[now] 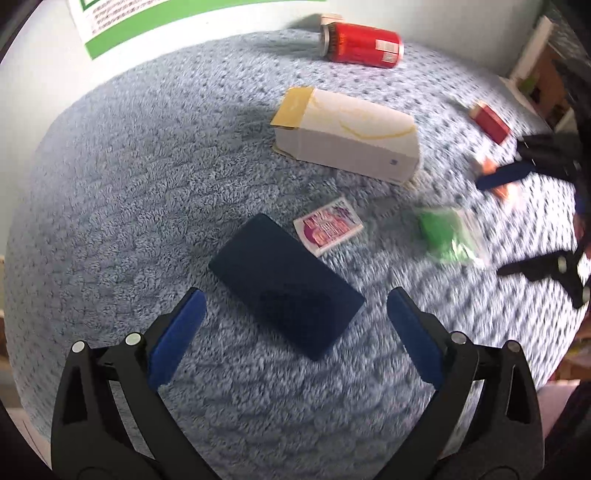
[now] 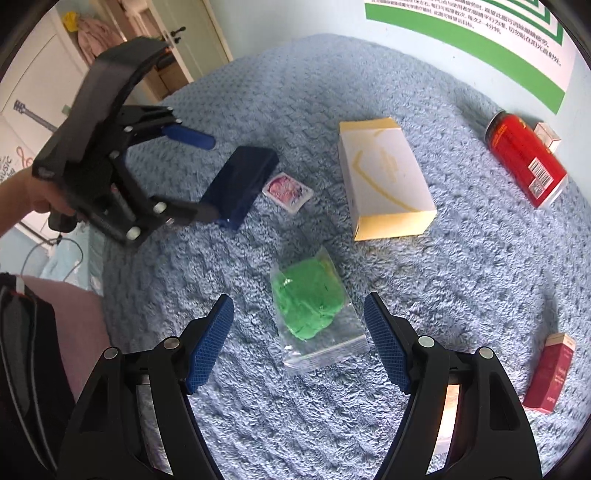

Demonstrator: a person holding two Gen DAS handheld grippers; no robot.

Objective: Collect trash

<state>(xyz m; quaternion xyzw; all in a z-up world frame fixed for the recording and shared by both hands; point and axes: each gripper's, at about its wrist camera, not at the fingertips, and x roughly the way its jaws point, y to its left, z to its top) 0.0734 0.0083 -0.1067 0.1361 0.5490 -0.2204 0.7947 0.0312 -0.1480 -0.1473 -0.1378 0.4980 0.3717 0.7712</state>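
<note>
On a blue fleece blanket (image 1: 129, 206) lies a dark navy box (image 1: 286, 286). My left gripper (image 1: 295, 299) hovers over it, open, one blue pad on each side and neither touching. The right wrist view shows the same left gripper (image 2: 214, 177) in a hand beside that navy box (image 2: 240, 184). My right gripper (image 2: 298, 301) stands open above a clear zip bag with green stuff inside (image 2: 310, 306), not touching it. In the left wrist view, blurred, the right gripper (image 1: 487, 227) appears beside the bag (image 1: 447, 232).
Also on the blanket are a white and yellow carton (image 2: 384, 184), a pink sachet (image 2: 288, 190), a red can (image 2: 524, 158) on its side with a small white pack (image 2: 546, 136) behind it, and a red box (image 2: 550, 373). A green-edged poster (image 2: 480, 33) hangs on the wall.
</note>
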